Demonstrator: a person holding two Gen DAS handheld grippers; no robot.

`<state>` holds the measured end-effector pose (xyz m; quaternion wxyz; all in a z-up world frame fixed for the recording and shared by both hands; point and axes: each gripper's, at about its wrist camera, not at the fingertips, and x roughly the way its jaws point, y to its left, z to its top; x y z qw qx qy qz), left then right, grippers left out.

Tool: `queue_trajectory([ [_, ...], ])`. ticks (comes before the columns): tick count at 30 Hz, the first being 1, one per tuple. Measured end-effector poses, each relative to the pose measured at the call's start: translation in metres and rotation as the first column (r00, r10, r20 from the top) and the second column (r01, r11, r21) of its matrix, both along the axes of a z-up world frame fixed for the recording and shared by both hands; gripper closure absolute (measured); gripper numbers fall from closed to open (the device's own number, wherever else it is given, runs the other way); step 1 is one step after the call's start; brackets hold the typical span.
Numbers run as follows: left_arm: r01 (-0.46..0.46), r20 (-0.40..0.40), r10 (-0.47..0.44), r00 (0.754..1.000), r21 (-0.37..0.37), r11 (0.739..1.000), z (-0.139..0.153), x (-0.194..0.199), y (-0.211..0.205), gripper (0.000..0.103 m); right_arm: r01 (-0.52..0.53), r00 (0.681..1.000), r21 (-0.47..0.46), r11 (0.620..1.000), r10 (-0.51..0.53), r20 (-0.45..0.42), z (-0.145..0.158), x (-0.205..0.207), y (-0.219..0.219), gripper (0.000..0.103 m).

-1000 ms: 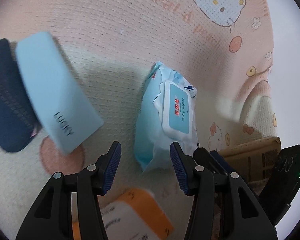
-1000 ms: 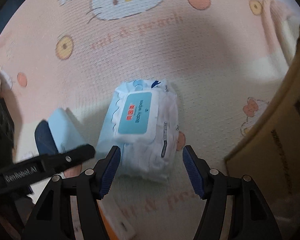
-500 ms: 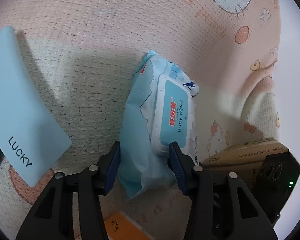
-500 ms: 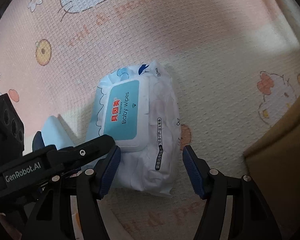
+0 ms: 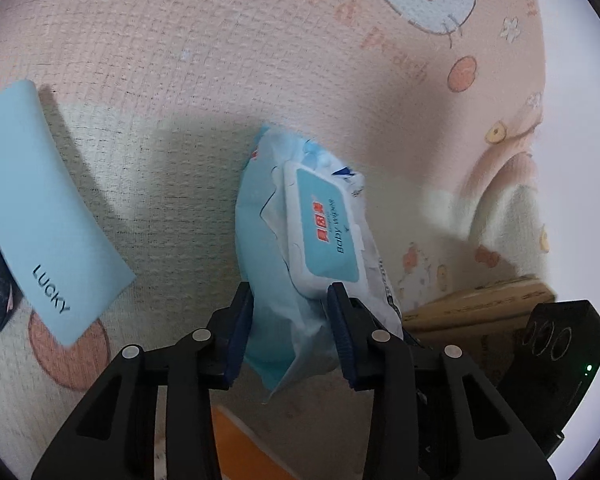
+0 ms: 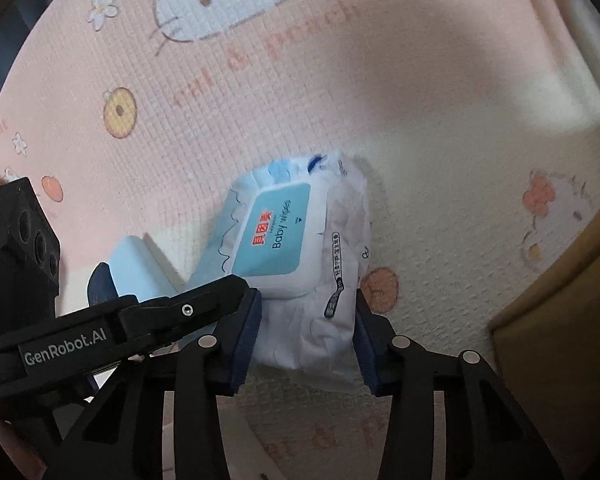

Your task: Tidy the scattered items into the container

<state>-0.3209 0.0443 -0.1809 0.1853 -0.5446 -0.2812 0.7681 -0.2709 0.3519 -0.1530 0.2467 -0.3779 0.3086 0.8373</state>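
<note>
I see the pack of baby wipes [image 5: 300, 240] lying on the play mat [image 5: 180, 60]. My left claw [image 5: 288, 332] and my right claw [image 6: 306, 334] both close in on its near end, and the pads squeeze the soft wrap. The cardboard box [image 6: 560, 300] sits near on the right. A light blue case [image 5: 40, 208] lies off to the left.

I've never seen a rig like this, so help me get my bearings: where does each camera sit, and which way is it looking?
Left wrist: sits behind the left tongs, looking slantwise down at the baby wipes pack on the play mat; the right tongs' body shows at right.
Right wrist: sits behind the right tongs, looking slantwise down; the left tongs reach in from the left.
Shared: the pack, both tongs closing on it, the light blue case, the cardboard box.
</note>
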Motion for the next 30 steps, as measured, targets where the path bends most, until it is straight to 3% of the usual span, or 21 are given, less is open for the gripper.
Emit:
queue_trajectory([
  [9,0.001,-0.011,-0.001,1.000,0.025,1.000,0.025,0.026,-0.015,0.062,-0.024,0.999,-0.006,1.000,0.024,0.032,0.032,0.015,-0.026,0.066],
  [23,-0.001,-0.070,0.003,0.998,0.019,1.000,0.065,0.118,-0.042,0.062,-0.079,0.996,0.051,0.996,0.077,0.050,0.063,0.045,-0.104,0.068],
  [30,-0.003,-0.040,0.003,0.999,0.011,1.000,0.054,0.154,-0.061,0.064,-0.166,0.984,0.073,0.983,0.161,0.072,0.052,0.056,-0.143,0.069],
])
